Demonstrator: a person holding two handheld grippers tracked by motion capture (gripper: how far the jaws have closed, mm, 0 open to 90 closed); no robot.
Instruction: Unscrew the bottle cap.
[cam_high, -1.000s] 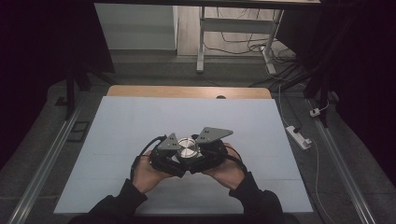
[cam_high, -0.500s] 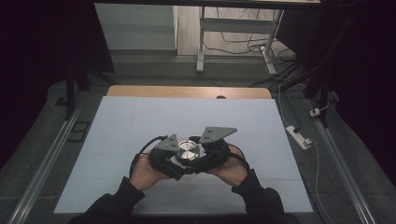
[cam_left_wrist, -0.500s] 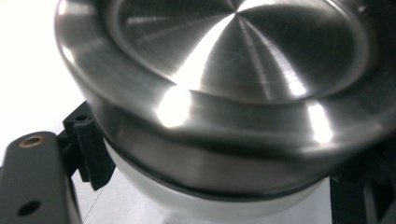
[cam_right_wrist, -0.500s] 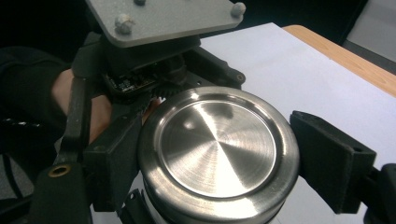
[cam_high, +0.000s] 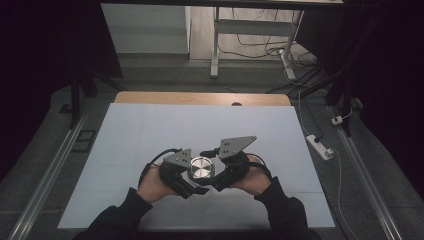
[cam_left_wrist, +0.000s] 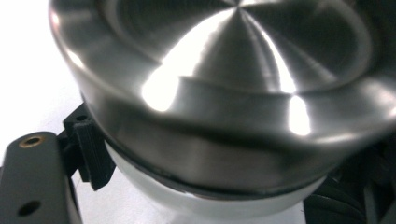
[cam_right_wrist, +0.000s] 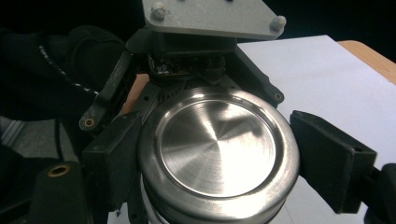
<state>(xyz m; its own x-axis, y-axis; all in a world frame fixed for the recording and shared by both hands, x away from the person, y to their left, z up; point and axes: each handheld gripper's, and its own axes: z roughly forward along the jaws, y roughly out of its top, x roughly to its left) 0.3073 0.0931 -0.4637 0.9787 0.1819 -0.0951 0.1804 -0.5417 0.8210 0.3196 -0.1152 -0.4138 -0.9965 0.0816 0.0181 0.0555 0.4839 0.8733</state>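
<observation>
A round container with a brushed steel lid (cam_high: 201, 168) and a white body (cam_left_wrist: 210, 205) is held over the near middle of the white table top (cam_high: 150, 130). My left gripper (cam_high: 192, 181) comes in from the left, and its pad (cam_left_wrist: 91, 154) presses on the white body just below the lid (cam_left_wrist: 224, 84). From the right, my right gripper (cam_high: 212, 175) has a black jaw on either side of the lid (cam_right_wrist: 217, 140), both touching its rim. In the right gripper view the left gripper (cam_right_wrist: 205, 70) sits just behind the container, grey plate on top.
The table's far edge is a wooden strip (cam_high: 200, 98). A white power strip (cam_high: 319, 146) and cables lie on the floor to the right. Metal rails (cam_high: 47, 175) run along both sides of the table. A desk frame (cam_high: 215, 45) stands beyond.
Both hands and the container have come a little nearer to the person. The right gripper's grey plate has turned and tilted slightly.
</observation>
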